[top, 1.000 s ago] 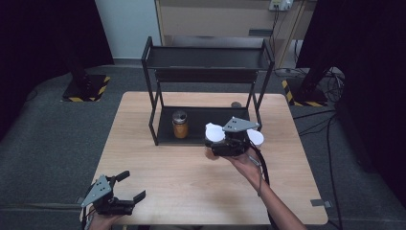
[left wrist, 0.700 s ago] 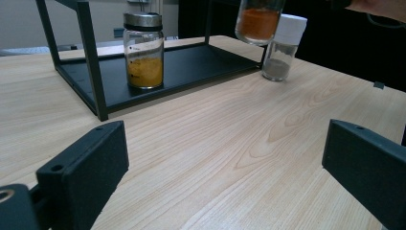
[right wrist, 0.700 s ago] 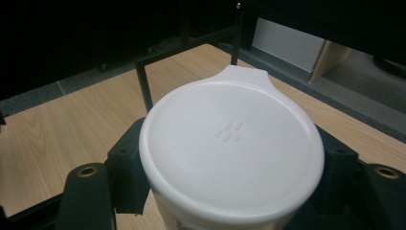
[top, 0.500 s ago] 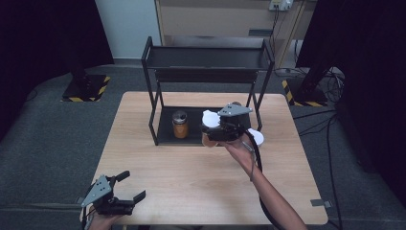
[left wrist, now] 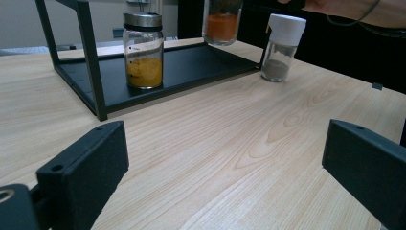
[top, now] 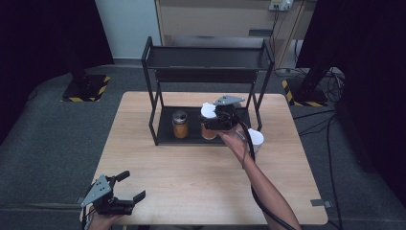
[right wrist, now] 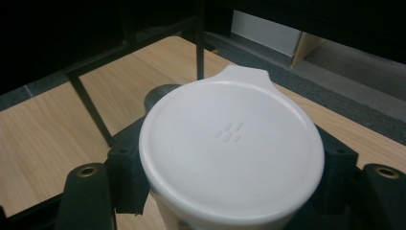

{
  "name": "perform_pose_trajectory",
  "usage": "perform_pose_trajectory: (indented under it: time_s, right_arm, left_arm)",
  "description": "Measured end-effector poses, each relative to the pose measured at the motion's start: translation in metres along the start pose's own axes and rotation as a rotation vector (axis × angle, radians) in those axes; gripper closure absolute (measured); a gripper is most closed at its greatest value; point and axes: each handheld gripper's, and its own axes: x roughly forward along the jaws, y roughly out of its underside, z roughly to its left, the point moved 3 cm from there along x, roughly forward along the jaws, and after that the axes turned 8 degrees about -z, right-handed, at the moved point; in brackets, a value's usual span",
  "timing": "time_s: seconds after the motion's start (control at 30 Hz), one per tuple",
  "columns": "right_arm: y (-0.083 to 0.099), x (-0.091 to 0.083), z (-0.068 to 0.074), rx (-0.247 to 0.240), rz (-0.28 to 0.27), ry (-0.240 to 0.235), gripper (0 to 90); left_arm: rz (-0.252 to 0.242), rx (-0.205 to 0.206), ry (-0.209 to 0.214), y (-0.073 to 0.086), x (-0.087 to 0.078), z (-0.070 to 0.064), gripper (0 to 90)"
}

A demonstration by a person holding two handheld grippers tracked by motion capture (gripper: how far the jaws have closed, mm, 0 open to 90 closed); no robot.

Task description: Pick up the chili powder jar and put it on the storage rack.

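Note:
My right gripper [top: 210,122] is shut on a white-lidded jar of orange powder [left wrist: 221,21], which hangs just above the lower shelf of the black rack [top: 158,115]. Its white lid [right wrist: 232,143] sits between my jaws in the right gripper view. A metal-lidded jar of yellow powder [top: 179,124] [left wrist: 142,50] stands on that shelf to the left. Another white-lidded jar with grey powder [top: 255,139] [left wrist: 282,48] stands on the table right of the rack. My left gripper [top: 133,186] [left wrist: 225,163] rests open near the table's front left edge, holding nothing.
The wooden table [top: 191,177] has bare room between the rack and its front edge. The rack's upper shelf [top: 206,60] is dark and overhangs the lower one. A cable [top: 249,158] trails along the right forearm.
My right gripper has carried the orange jar away from the person and leftward, from beside the rack's right post to over the lower shelf. The left gripper has stayed put.

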Motion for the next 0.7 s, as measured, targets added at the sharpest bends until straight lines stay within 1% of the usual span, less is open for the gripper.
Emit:
perform_pose_trajectory:
  time_s: [0.1,0.27,0.4,0.5,0.6,0.7]
  right_arm:
    - [0.002,0.007,-0.003,0.015,-0.001,0.012,31.1]
    - [0.008,0.021,-0.003,0.013,0.012,0.023,31.1]
    - [0.013,0.030,-0.004,0.021,0.014,0.025,31.1]
    - [0.018,0.037,-0.003,0.017,0.010,0.034,31.1]
    - [0.023,0.043,-0.006,0.037,0.012,0.030,31.1]
    - [0.025,0.048,-0.005,0.026,0.018,0.046,31.1]
  left_arm:
    - [0.001,0.000,0.000,0.000,0.000,0.000,1.2]
    - [-0.001,-0.003,0.002,0.000,0.000,0.000,1.2]
    - [0.000,-0.004,0.005,0.000,0.000,0.001,1.2]
    - [0.000,-0.005,0.004,0.000,0.000,0.001,1.2]
    - [0.001,-0.005,0.004,0.000,0.000,0.001,1.2]
    - [0.000,-0.006,0.003,0.001,0.000,0.001,1.2]
